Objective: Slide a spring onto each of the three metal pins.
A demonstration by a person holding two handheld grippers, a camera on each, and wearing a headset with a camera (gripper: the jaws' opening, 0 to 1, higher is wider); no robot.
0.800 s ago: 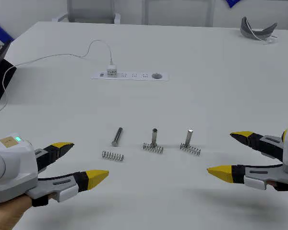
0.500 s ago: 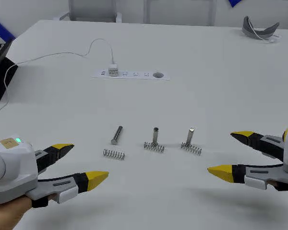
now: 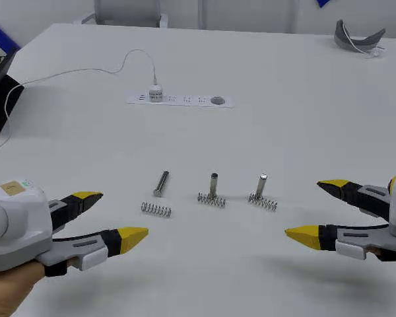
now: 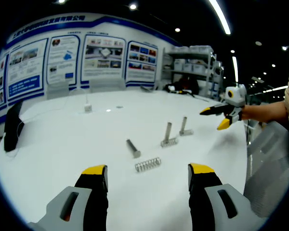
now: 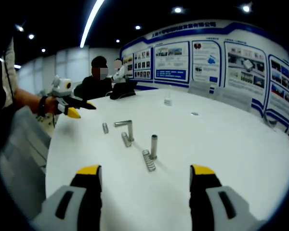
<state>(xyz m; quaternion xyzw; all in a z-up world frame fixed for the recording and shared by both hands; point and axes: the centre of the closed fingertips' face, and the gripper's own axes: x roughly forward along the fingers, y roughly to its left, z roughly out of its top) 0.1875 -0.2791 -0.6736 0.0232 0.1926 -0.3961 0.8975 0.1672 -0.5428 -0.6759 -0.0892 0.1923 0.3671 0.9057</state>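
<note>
Between our two sets of tongs, on the white desk [image 3: 303, 132], the job has not yet begun. We hold the left tongs [image 3: 119, 214] wide open and empty, low on one side. The right tongs [image 3: 307, 209] gape just as wide on the other side, also gripping nothing. Well beyond both sets of tips lies a white power strip [image 3: 181, 101] with a cable plugged in.

Ahead of the gap between the tongs is a row of three metal pins. The left pin [image 3: 161, 183], nearest the left tongs, lies on its side. The middle pin [image 3: 213, 185] and the right pin [image 3: 261, 186], nearest the right tongs, appear to stand upright.

On the tongs' side of each pin, one spring lies flat on the desk. The left spring [image 3: 156, 210] is a little apart from its pin, while the middle spring [image 3: 211, 200] and the right spring [image 3: 263, 203] are at the feet of theirs.

No spring is on a pin, so by our reckoning all three fittings are left to do. Each spring must be picked up and slid over its pin, and the fallen pin probably needs steadying first.
</note>
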